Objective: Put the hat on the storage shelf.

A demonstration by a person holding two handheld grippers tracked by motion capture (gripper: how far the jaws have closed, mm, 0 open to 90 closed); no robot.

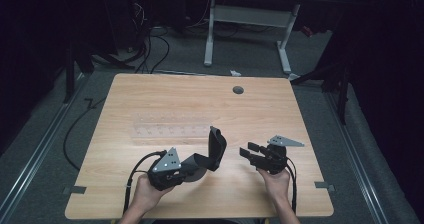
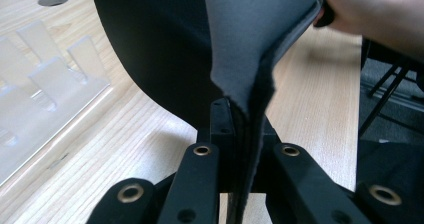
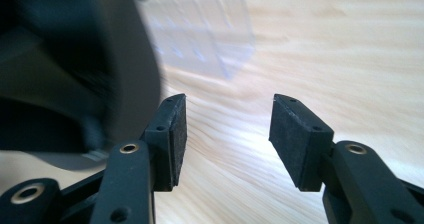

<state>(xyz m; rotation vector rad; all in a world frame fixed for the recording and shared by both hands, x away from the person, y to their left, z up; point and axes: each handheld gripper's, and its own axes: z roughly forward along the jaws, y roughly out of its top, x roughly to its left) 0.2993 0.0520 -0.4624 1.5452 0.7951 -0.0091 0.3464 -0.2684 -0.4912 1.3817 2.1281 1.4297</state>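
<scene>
Black pouch point(image 1: 212, 151) — left hand-held gripper point(image 1: 192, 166) clamped

A clear acrylic rack with a row of upright tabs point(image 1: 167, 129) lies on the pale wood-grain worktop point(image 1: 260, 109), just beyond the left hand-held gripper and well to the left of the right one. A round grey cable grommet point(image 1: 238, 90) sits in the worktop farther off, beyond both. A white-legged desk frame point(image 1: 247, 29) stands on the grey floor behind.
</scene>
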